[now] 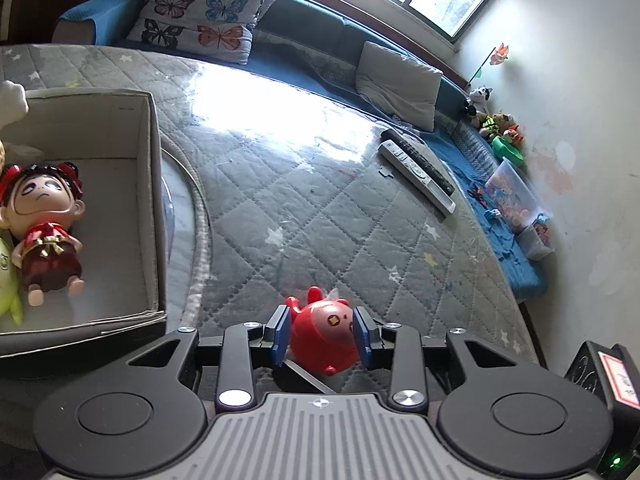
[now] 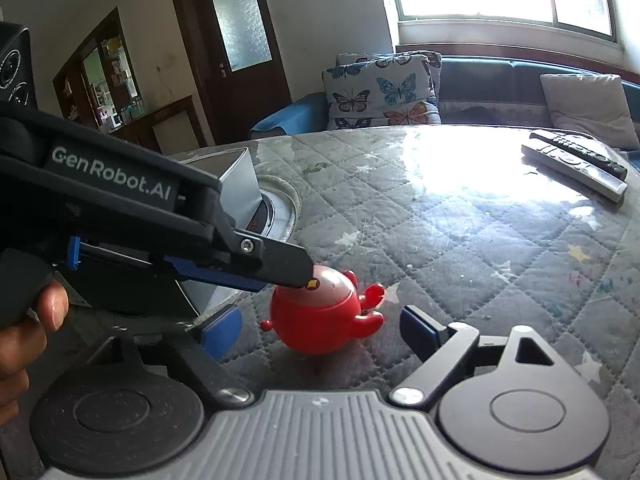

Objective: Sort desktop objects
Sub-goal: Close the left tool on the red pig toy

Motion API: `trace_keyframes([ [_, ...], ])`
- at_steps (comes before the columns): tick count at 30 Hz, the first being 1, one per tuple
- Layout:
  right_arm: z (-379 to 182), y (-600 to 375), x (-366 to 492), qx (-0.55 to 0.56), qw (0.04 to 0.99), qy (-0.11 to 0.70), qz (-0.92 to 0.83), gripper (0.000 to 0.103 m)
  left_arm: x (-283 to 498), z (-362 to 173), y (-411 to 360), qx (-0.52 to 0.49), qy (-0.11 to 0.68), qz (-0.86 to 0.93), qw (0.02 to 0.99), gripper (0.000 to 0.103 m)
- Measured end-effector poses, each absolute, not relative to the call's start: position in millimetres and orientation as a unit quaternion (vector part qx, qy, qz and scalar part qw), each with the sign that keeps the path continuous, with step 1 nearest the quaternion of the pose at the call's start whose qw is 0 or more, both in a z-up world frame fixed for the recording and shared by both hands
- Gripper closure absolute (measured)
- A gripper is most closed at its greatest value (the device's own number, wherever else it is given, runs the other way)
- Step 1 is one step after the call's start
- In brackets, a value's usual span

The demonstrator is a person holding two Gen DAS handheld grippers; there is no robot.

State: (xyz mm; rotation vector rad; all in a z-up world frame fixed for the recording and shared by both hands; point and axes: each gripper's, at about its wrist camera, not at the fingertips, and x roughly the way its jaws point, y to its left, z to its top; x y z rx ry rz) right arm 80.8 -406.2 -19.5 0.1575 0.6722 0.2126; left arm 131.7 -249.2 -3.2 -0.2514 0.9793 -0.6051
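Observation:
A small red round toy (image 1: 322, 334) lies on the quilted table. My left gripper (image 1: 322, 334) has its blue pads against both sides of the toy. In the right wrist view the same red toy (image 2: 320, 316) sits on the table with the left gripper's finger (image 2: 280, 264) over its top. My right gripper (image 2: 320, 330) is open, its blue pads wide apart on either side of the toy and not touching it. A grey cardboard box (image 1: 154, 184) at the left holds a red-dressed doll (image 1: 44, 220).
Two remote controls (image 1: 418, 168) lie at the far right of the table. A sofa with a butterfly cushion (image 1: 200, 12) runs behind it. A green soft toy (image 1: 8, 276) lies in the box. A round recess (image 2: 280, 204) in the table is beside the box.

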Motion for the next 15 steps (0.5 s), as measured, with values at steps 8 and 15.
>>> trace_keyframes([
  [8, -17.7, -407.6, 78.7, 0.082, 0.937, 0.322, 0.109, 0.028, 140.4, -9.0, -253.0, -0.136, 0.478, -0.285, 0.82, 0.066],
  [15, -17.5, -412.4, 80.2, 0.086, 0.938, 0.321, 0.101, 0.038, 144.9, -11.3, -251.7, -0.148, 0.487, -0.288, 0.811, 0.065],
])
